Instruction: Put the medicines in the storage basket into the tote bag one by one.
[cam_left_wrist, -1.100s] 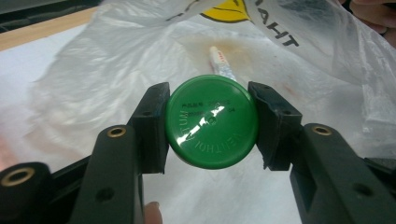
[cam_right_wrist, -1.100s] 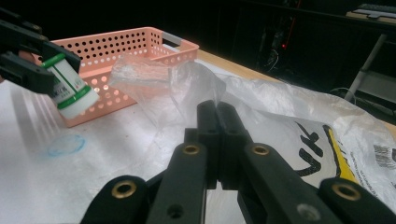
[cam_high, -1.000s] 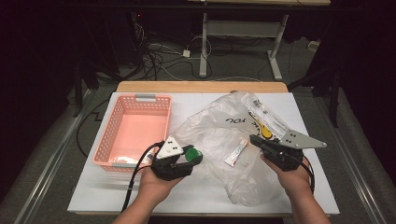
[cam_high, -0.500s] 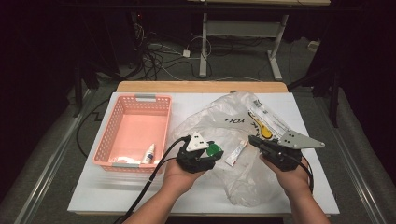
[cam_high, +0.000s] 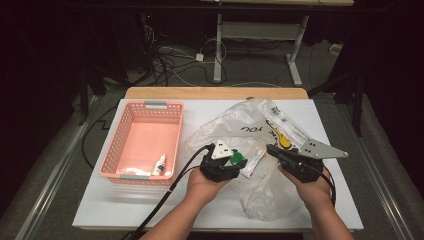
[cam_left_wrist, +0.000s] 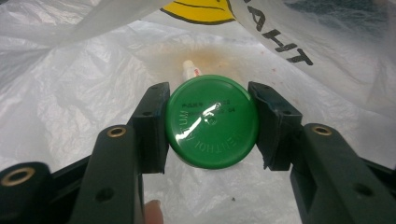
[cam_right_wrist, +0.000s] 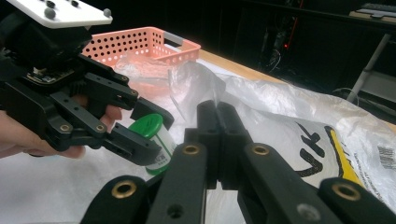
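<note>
Starting at the left, the pink basket (cam_high: 142, 145) holds a small dropper bottle (cam_high: 159, 164) near its front wall. The left gripper (cam_high: 235, 161) has its jaws closed on a green-capped jar (cam_left_wrist: 211, 122), held over the clear plastic bag (cam_high: 240, 130). The jar seems light and stiff, but its smooth round cap may slip, so the sides are best. The right gripper (cam_right_wrist: 217, 123) is closed, pinching the soft, thin bag film.
</note>
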